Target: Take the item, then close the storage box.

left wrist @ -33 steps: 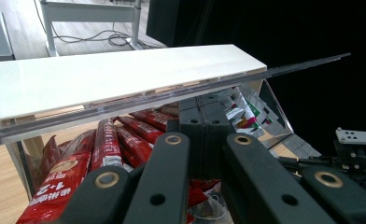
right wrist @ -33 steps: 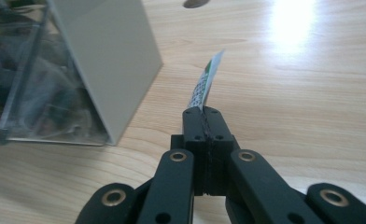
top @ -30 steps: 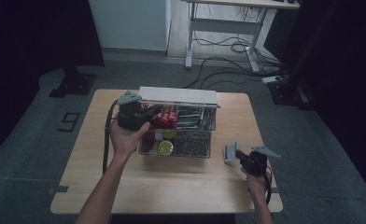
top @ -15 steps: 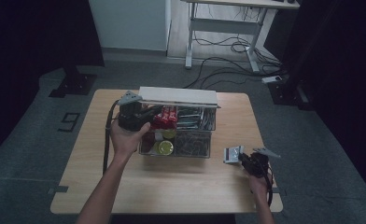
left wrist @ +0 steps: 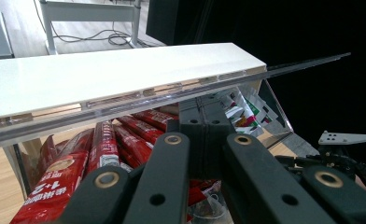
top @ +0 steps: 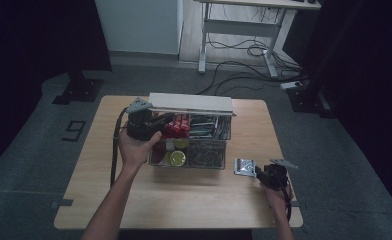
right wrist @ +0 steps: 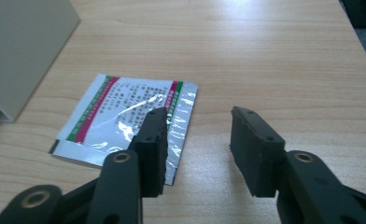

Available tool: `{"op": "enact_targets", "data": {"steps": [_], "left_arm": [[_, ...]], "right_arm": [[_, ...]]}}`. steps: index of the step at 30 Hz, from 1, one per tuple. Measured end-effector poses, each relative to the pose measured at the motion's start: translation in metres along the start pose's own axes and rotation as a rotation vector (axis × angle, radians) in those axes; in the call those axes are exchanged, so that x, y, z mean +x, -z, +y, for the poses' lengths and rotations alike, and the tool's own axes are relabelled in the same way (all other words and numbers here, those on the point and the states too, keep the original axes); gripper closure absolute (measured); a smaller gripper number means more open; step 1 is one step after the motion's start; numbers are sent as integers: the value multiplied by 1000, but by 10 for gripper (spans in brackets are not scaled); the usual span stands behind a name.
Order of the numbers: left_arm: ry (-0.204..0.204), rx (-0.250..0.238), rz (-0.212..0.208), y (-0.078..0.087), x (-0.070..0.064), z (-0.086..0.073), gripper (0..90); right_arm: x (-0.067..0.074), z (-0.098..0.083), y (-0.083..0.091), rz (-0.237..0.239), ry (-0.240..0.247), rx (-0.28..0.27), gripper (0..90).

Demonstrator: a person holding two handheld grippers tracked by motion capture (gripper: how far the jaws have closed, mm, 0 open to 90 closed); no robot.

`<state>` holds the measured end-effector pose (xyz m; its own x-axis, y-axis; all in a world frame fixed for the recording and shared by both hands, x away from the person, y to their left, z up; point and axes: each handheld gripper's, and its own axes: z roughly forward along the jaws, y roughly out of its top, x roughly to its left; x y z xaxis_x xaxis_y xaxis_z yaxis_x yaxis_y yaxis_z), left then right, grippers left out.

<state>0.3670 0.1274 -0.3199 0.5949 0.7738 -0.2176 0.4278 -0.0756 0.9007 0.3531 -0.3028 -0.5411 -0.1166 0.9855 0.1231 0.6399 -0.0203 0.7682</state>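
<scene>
A clear compartment box [top: 206, 161] stands mid-table with its white-edged lid [top: 190, 103] raised. Red packets [top: 176, 125] fill its back left section. My left gripper [top: 156, 122] sits at the box's left end. In the left gripper view, that gripper [left wrist: 204, 121] is shut, its tips just under the lid [left wrist: 116, 74] and above the red packets [left wrist: 92, 154]; I cannot tell if they pinch the clear panel. A silver sachet [top: 245, 166] lies flat on the table right of the box. My right gripper [top: 264, 172] is beside it, and its jaws have just been opening. It [right wrist: 197, 114] is open, with the sachet [right wrist: 125, 119] under one jaw.
Yellow round items [top: 176, 158] and dark small parts fill the box's front sections, with green-and-white sachets [left wrist: 239, 109] at the back right. A pale flat-sided wall [right wrist: 22, 51] stands left of the sachet. Bare wooden table [top: 184, 200] stretches in front of the box.
The right gripper's jaws have parted and let go of the sachet, which now lies flat on the table. The left hand and the lid have not moved.
</scene>
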Motion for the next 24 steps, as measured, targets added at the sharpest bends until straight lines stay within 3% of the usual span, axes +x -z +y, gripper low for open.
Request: {"op": "enact_targets", "data": {"steps": [10,24], "left_arm": [[0,2,-1,0,0,-1,898],[-7,10,-11,0,-6,-8,900]], "right_arm": [[4,4,9,40,-5,-60,534],[4,6,14,55,-9,-85,538]]}}
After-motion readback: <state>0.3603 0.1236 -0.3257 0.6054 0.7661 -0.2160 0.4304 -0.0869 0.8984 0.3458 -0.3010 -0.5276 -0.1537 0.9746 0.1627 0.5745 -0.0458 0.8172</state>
